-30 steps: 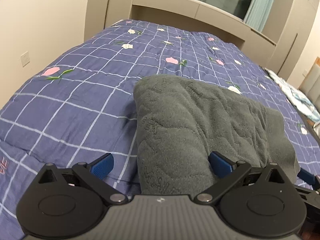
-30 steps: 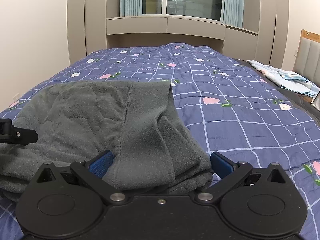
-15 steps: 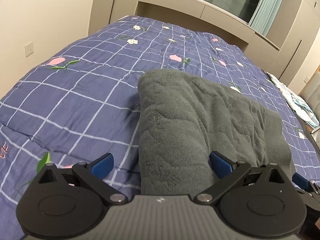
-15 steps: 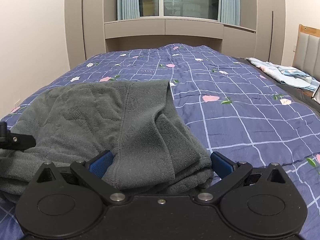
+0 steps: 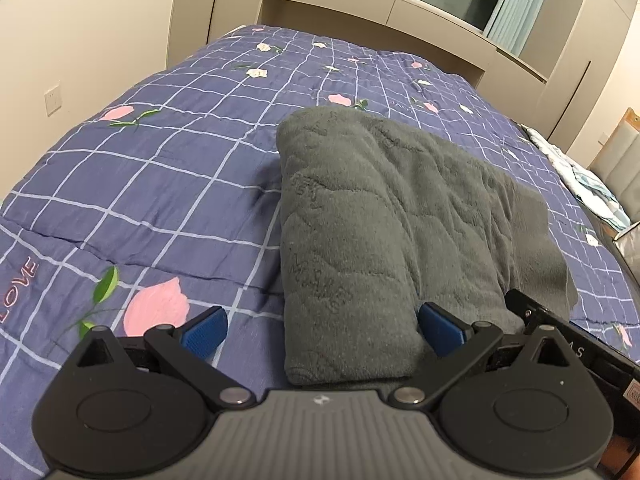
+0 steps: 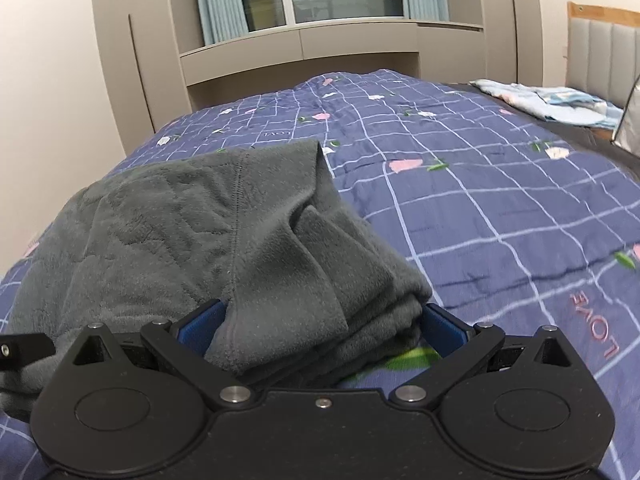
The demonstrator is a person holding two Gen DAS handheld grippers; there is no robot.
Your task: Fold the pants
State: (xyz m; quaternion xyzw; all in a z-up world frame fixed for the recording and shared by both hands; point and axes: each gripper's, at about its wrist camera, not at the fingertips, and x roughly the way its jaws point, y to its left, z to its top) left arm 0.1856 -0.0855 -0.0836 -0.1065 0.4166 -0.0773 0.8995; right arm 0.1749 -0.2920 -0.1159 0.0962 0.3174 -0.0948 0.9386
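Pants [image 5: 384,232], dark grey and fleecy, are lying folded into a thick bundle on a bed, directly ahead of both claws. The left gripper [image 5: 322,330] is holding its two blue-padded fingers wide apart; the near left corner of the bundle is sitting between them, closer to the right pad [image 5: 440,330], while the left pad [image 5: 204,330] is hovering over bare quilt. Whether the pads are touching the fabric is unclear. Just to the right of this claw, a black part of the other tool is poking into view.

The right gripper [image 6: 320,326] is also spreading its fingers wide, straddling the near right end of the pants [image 6: 224,240], where several layers are stacking up and one flap is draping toward the camera. The cloth is filling most of the gap without being pinched.

Beyond both claws, a blue quilt [image 6: 480,200] with white grid lines and pink flowers is covering the bed. Farther off, beige cabinets [image 6: 280,56] are framing a window with pale blue curtains. Far right of the right claw, light blue bedding [image 6: 552,100] is lying near a padded headboard.
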